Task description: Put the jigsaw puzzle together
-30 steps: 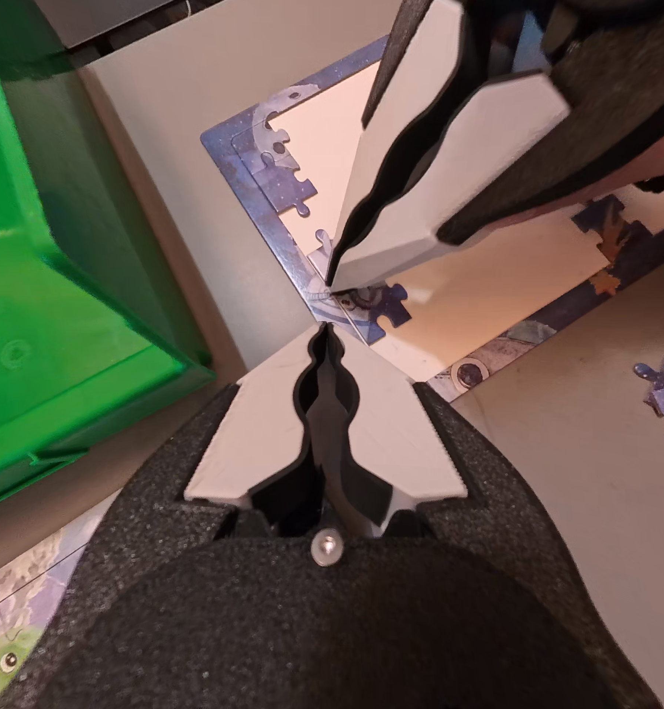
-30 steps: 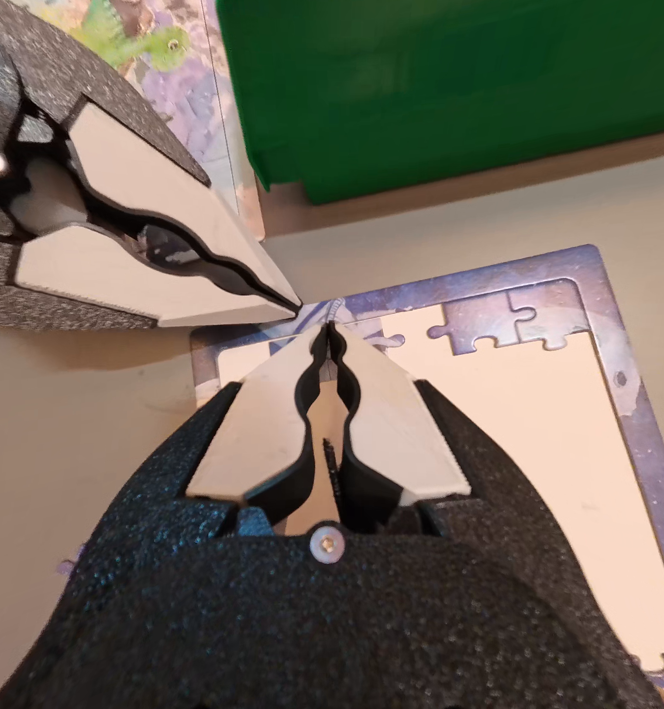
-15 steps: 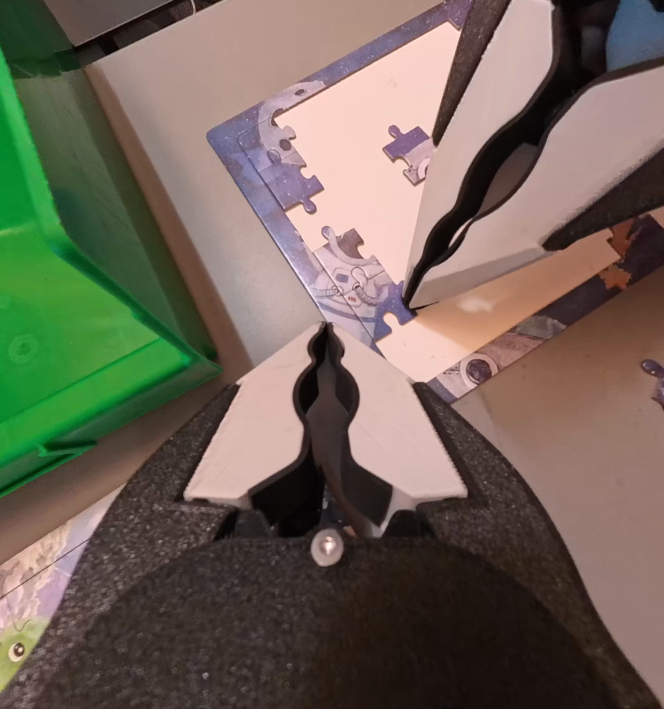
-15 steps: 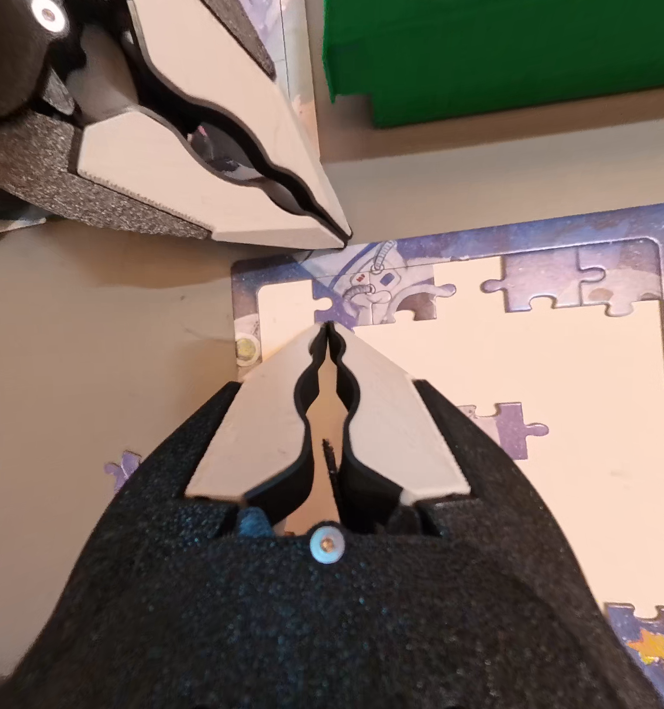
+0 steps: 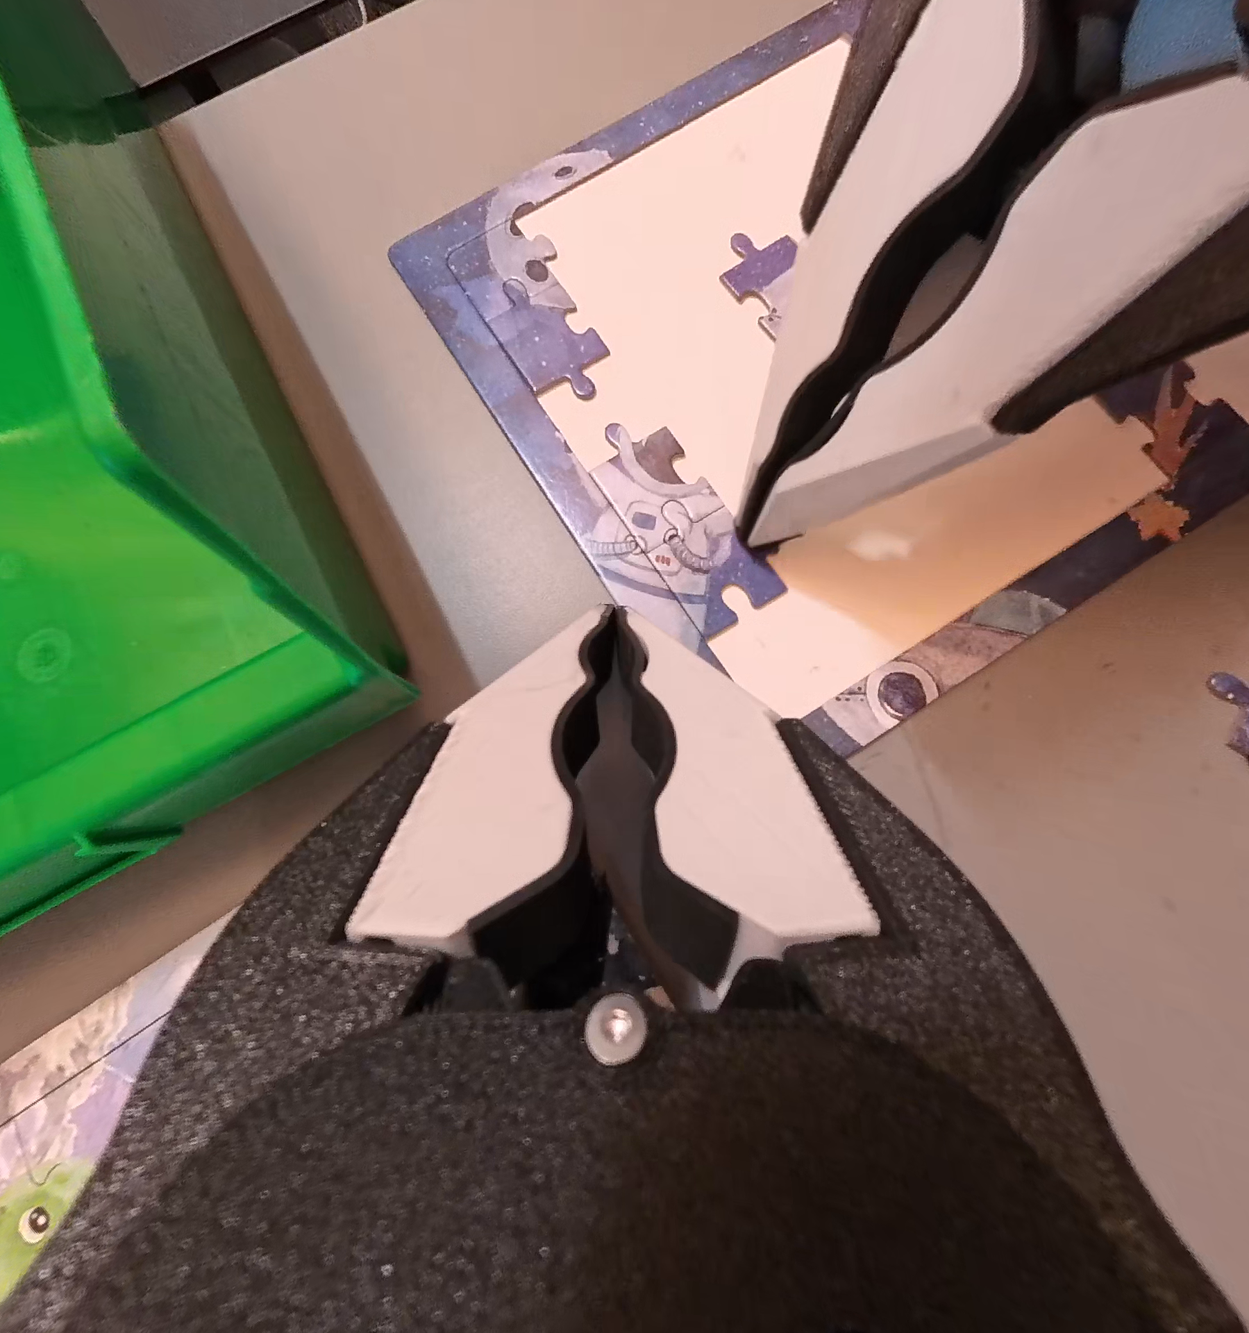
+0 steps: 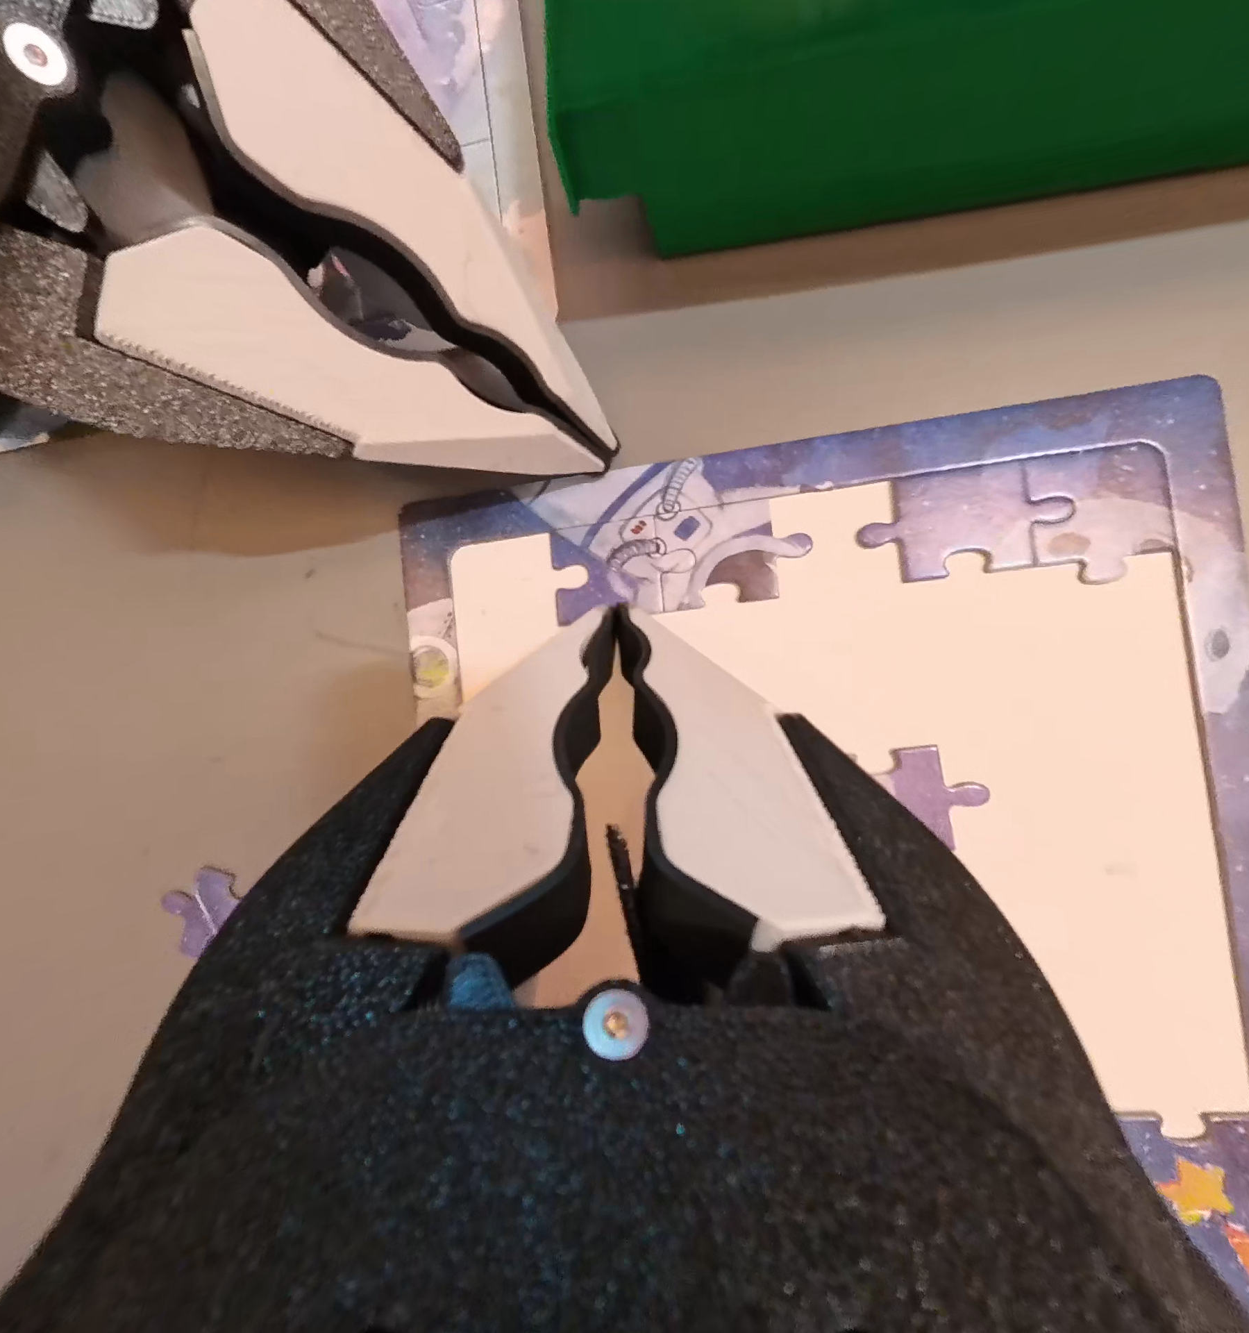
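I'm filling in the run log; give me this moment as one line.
left gripper: shut, empty, by frame edge | right gripper: shut, tips at astronaut piece | puzzle frame: mostly unfilled | loose piece inside

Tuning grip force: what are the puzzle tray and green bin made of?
Puzzle tray: looks like printed cardboard, matte, with a thin flat frame and a pale unprinted recess. Green bin: likely moulded plastic, glossy, with highlights and moulded ridges.

A plain indoor tabletop workspace, kind of room unclear: a smooth beige table surface point(image 6: 174, 649), a green plastic storage bin point(image 5: 66, 505), and a cardboard children's puzzle tray point(image 6: 967, 793).
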Motion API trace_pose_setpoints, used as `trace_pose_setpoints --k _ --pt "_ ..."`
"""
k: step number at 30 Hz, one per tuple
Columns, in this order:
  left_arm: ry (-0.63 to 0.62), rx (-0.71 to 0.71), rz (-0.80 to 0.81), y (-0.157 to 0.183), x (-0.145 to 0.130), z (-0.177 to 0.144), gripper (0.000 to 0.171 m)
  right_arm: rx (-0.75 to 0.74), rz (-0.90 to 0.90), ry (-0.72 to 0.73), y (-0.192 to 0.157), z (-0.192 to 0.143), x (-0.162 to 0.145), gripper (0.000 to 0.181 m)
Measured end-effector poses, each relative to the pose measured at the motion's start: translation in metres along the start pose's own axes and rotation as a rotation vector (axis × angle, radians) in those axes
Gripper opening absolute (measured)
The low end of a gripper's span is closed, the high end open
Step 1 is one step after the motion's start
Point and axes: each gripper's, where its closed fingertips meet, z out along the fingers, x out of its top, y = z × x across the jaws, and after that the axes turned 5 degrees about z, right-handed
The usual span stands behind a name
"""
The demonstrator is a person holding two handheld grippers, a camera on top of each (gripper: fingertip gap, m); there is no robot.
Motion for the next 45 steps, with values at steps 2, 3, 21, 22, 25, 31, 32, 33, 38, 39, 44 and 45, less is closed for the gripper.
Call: trace_pose_setpoints --k 2,3,21,22,25,31,32,33,38,39,44,45 --pt "0.000 0.002 0.002 0.000 0.000 0.000 0.000 -0.003 -0.006 -0.003 0.000 0.000 0.000 0.000" --pt "0.000 0.002 0.002 0.000 0.000 0.000 0.000 -0.001 -0.007 -0.001 0.000 -0.001 0.001 0.000" --pt "0.022 0.037 0.021 -0.002 0.004 -0.004 0.000 -0.332 -0.035 0.169 -0.001 -0.220 0.011 0.000" --pt "0.039 0.053 0.022 -0.005 0.007 -0.006 0.000 -0.375 -0.037 0.241 -0.012 -0.257 0.008 0.000" --pt "0.126 0.080 0.001 -0.010 0.022 -0.017 0.000 -0.445 -0.015 0.424 -0.050 -0.332 -0.027 0.003" --pt "0.171 0.149 -0.001 -0.007 0.036 -0.050 0.007 -0.542 0.256 0.298 -0.072 -0.319 -0.205 0.016" --pt "0.181 0.146 0.004 0.000 0.039 -0.057 0.008 -0.555 0.332 0.280 -0.072 -0.310 -0.238 0.018" --pt "0.192 0.134 0.009 0.010 0.042 -0.065 0.009 -0.552 0.416 0.285 -0.074 -0.301 -0.265 0.021" --pt "0.170 0.037 0.021 0.072 0.044 -0.090 0.017 -0.455 0.699 0.601 -0.091 -0.267 -0.317 0.022" --pt "0.150 0.001 0.009 0.087 0.042 -0.090 0.020 -0.448 0.711 0.611 -0.094 -0.261 -0.321 0.022" --pt "0.149 -0.135 -0.084 0.169 0.043 -0.084 0.020 -0.612 0.622 0.538 -0.086 -0.256 -0.330 0.022" --pt "0.184 -0.118 -0.094 0.178 0.047 -0.081 0.020 -0.611 0.599 0.527 -0.086 -0.253 -0.328 0.021"
